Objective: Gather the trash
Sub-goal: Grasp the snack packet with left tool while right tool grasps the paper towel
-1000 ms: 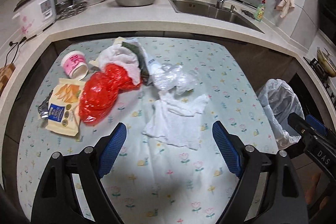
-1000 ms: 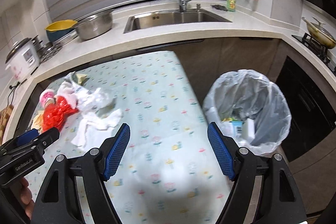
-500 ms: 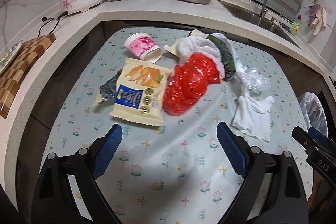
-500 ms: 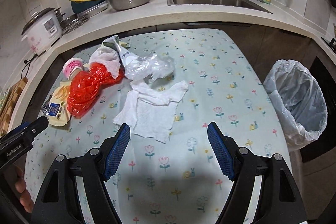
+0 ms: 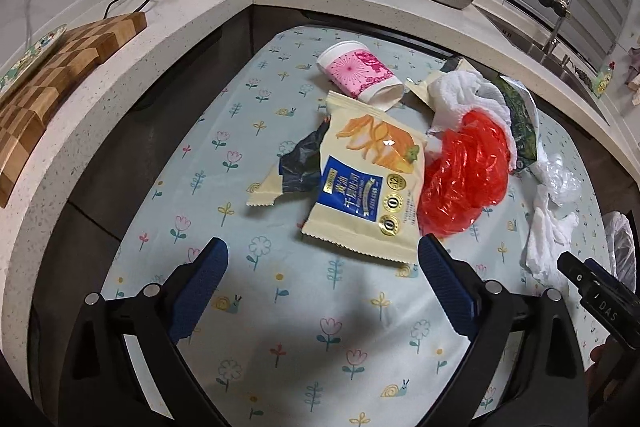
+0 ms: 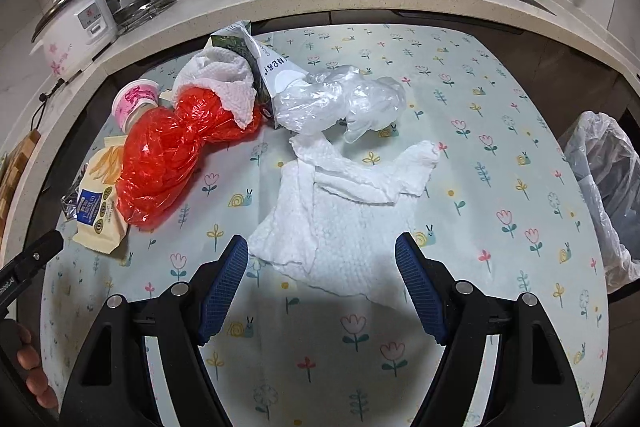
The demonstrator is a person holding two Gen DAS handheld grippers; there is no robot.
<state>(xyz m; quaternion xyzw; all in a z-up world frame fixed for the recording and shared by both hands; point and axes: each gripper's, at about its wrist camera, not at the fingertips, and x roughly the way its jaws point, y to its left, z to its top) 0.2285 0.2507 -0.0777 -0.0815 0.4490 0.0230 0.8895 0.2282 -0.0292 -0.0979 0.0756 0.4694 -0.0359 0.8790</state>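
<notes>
Left gripper [image 5: 322,259]: jaws had just been opening and stood wide over the flowered cloth, nothing between them; the near edge of the snack bag lay just beyond the tips.
Paper cup [image 5: 360,75]: pink and white, on its side near the far left corner of the bench [image 5: 224,131], its mouth touching the top of the snack bag.
Dark wrapper [image 5: 300,163]: crumpled, tucked under the left edge of the snack bag.
Snack bag [image 5: 368,187]: cream with a blue label, flat, toward the left side of the bench.
Red plastic bag [image 6: 168,163]: bunched, touching the right edge of the snack bag, its far end under a wad of white paper.
Carton [image 6: 256,67]: green and white, squashed, just right of that wad, near the far edge.
Clear plastic bag [image 6: 340,99]: crumpled, touching the carton, about mid-bench.
Paper towel [image 6: 344,203]: white, spread flat in the middle, its near edge reaching between the tips of the right gripper.
Right gripper [image 6: 322,267]: jaws apart, pads not pressing on the towel.
Bin [image 6: 604,179]: lined with a clear bag, beside the right edge of the bench.
</notes>
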